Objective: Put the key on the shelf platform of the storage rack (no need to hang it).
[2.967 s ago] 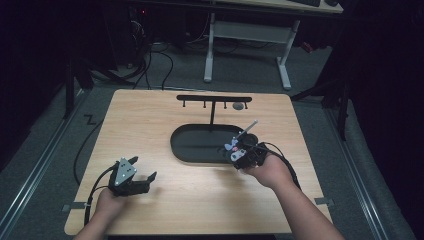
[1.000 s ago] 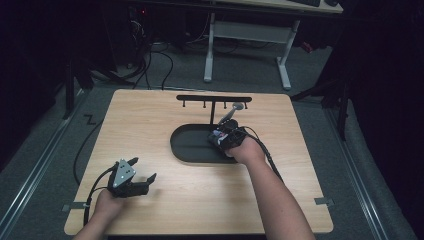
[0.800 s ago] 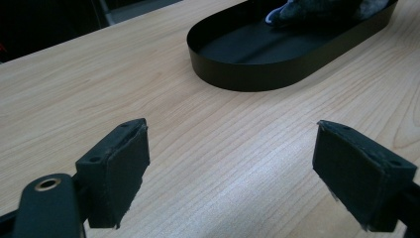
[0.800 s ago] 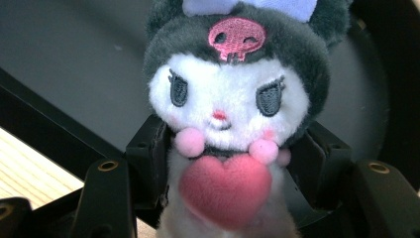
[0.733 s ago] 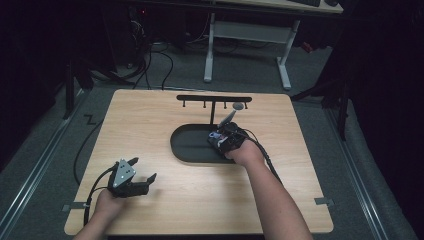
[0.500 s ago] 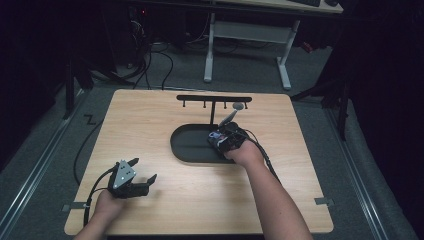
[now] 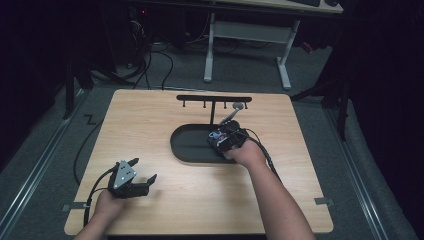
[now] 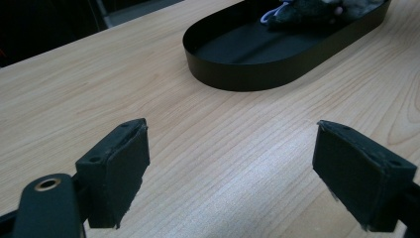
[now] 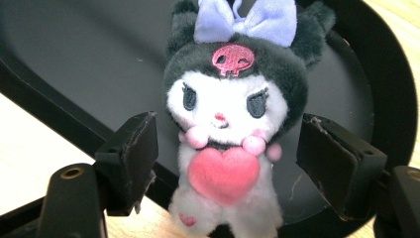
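A plush toy (image 9: 225,124) with a black hood, a lilac bow and a pink heart lies at the right end of the black oval tray (image 7: 187,145). Its feet hang over the tray's near rim. My right gripper (image 9: 232,147) is over that end (image 7: 225,139). Its jaws have just been opening and now stand on either side of the plush, with the pads off it. My left gripper (image 7: 143,170) rests low over the table's front left. It is open with bare wood between its jaws (image 8: 228,168). The left gripper view shows the tray (image 8: 237,74) farther off.
A black T-shaped rack (image 7: 214,99) with several small hooks stands just behind the tray. The wooden tabletop (image 7: 150,125) is bordered by dark floor and cables. A desk frame (image 7: 245,35) stands beyond the far edge.
The right hand came from the tray's right side to over its right end, then hardly moved in the last second. The left hand stayed where it was.
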`<state>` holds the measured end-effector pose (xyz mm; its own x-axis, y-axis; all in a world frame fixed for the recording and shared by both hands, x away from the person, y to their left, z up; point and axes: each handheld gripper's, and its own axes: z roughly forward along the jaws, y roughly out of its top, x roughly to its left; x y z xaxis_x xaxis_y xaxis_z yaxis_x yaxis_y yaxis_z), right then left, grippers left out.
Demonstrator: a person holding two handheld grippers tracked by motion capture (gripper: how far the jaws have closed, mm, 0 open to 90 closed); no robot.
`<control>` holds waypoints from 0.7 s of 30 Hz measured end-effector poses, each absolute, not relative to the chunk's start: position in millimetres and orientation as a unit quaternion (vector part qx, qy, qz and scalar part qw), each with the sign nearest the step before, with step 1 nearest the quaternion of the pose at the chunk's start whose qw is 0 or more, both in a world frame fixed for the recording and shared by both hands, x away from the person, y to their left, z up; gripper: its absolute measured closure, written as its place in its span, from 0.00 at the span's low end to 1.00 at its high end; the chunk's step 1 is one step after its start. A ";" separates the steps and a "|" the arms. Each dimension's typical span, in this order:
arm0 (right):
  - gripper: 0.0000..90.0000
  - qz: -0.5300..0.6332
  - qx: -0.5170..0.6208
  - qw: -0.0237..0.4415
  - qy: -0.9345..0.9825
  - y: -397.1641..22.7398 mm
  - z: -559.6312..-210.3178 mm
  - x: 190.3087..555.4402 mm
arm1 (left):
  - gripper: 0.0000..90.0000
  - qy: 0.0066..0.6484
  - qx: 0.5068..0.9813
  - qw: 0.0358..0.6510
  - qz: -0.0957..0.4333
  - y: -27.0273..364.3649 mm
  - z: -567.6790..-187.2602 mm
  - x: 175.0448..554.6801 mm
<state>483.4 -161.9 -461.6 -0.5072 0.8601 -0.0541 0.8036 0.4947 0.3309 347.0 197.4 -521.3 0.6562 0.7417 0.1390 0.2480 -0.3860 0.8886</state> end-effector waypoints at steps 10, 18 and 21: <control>0.26 0.151 0.483 0.112 0.855 -160.5 -450.8 474.9 | 0.17 0.313 0.790 0.453 0.268 196.4 -521.4 348.0; 0.27 0.166 0.462 0.151 0.858 -156.9 -445.1 460.4 | 0.17 0.312 0.793 0.451 0.267 195.1 -521.7 348.9; 0.26 0.171 0.464 0.145 0.857 -159.7 -446.8 457.5 | 0.17 0.312 0.793 0.450 0.267 195.2 -521.7 348.9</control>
<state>457.5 -159.7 -446.8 -0.5272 0.8449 -0.0907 0.7456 0.5112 0.4275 348.9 195.2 -521.7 0.6622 0.7356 0.1429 0.2540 -0.3998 0.8807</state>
